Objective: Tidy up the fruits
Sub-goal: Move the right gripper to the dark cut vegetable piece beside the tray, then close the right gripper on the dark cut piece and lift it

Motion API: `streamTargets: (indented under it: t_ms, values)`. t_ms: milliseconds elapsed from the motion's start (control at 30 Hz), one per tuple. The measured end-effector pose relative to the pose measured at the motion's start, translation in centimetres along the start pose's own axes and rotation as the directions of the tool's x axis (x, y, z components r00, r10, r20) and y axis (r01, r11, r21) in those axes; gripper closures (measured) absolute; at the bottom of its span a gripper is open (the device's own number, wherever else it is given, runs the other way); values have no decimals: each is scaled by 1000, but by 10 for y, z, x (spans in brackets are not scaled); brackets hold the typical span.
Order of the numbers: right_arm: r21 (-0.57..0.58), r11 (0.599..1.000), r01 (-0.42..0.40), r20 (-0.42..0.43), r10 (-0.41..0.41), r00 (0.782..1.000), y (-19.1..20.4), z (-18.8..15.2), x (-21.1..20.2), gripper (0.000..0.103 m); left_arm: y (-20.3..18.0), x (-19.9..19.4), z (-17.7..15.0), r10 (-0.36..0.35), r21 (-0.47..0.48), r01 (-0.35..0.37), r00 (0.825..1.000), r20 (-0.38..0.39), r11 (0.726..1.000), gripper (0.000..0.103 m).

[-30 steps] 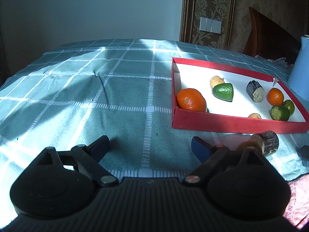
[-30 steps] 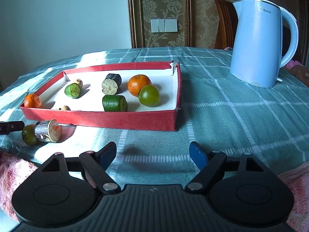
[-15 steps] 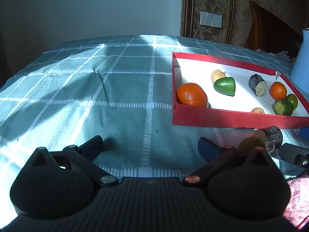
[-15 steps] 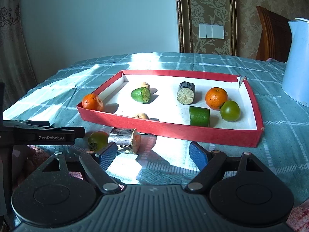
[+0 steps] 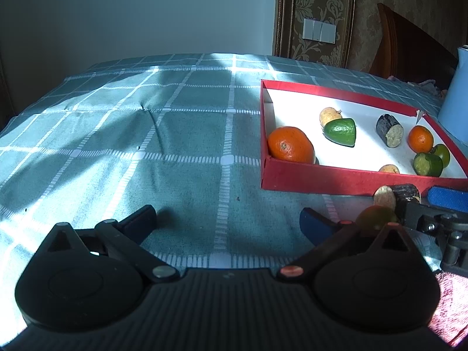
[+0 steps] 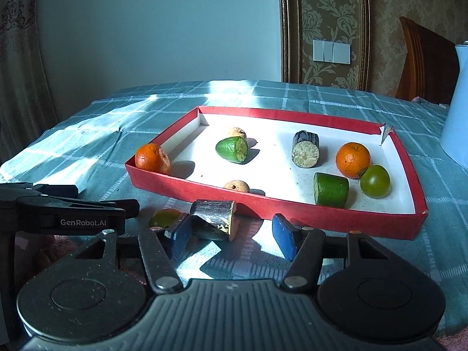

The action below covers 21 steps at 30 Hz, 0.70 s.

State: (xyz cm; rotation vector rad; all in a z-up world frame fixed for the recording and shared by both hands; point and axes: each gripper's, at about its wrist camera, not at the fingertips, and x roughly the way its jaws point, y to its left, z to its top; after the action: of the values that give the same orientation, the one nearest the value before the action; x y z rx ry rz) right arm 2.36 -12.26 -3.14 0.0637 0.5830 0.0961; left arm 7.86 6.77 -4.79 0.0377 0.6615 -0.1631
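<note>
Fruits scattered in and before a red tray (image 6: 307, 215) on the checked-cloth worktop (image 5: 175, 134). Inside the tray: one orange (image 6: 152, 158) at the near left corner, a green half-fruit (image 6: 232, 149) with a small tan fruit (image 6: 237, 132) just behind, a dark cylindrical piece (image 6: 305, 148) mid-tray, a second orange (image 6: 353, 160) touching a green round fruit (image 6: 375, 181), a green cut cylinder (image 6: 331, 190) beside those, another small tan fruit (image 6: 237, 185) against the front wall. Outside, just before the front wall: a dark cut piece (image 6: 215, 219) and a small green fruit (image 6: 164, 218), side by side. Right gripper (image 6: 231, 238) spread wide, jaws released, left pad close against the dark cut piece, right pad apart from it. Left gripper (image 5: 228, 219) likewise released, low over bare cloth, well left of the tray. Pale blue kettle (image 5: 457, 99) behind the tray's far right corner.
</note>
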Motion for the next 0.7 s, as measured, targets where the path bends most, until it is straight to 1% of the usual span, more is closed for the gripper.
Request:
streamTargets:
  t_ms: [100, 167, 233, 333, 433, 533, 600, 700]
  values:
    - [2, 1000, 0, 3, 0, 1000, 1, 3, 4, 42, 0, 0, 0, 1, 1, -1, 1000, 0, 1000, 0]
    - [24, 1000, -19, -3, 19, 1000, -1, 4, 5, 45, 0, 0, 0, 1, 1, -1, 1000, 0, 1000, 0]
    - [40, 998, -43, -7, 43, 999, -2, 5, 5, 57, 0, 0, 0, 1, 1, -1, 1000, 0, 1000, 0]
    - [39, 997, -61, -8, 61, 998, 3, 4, 3, 70, 0, 0, 0, 0, 0, 0, 1000, 0, 1000, 0]
    - [53, 997, -53, -16, 53, 998, 2, 2, 1, 72, 0, 0, 0, -1, -2, 1, 1000, 1, 1000, 0]
    - [46, 998, -39, -60, 42, 997, 2, 1, 4, 72, 0, 0, 0, -1, -1, 1, 1000, 1, 1000, 0]
    - [84, 995, -53, -77, 60, 995, -2, -1, 8, 72, 0, 0, 0, -2, -3, 2, 1000, 1, 1000, 0]
    - [96, 993, -63, -85, 71, 994, 0, -1, 11, 72, 0, -1, 0, -4, -6, 4, 1000, 3, 1000, 0]
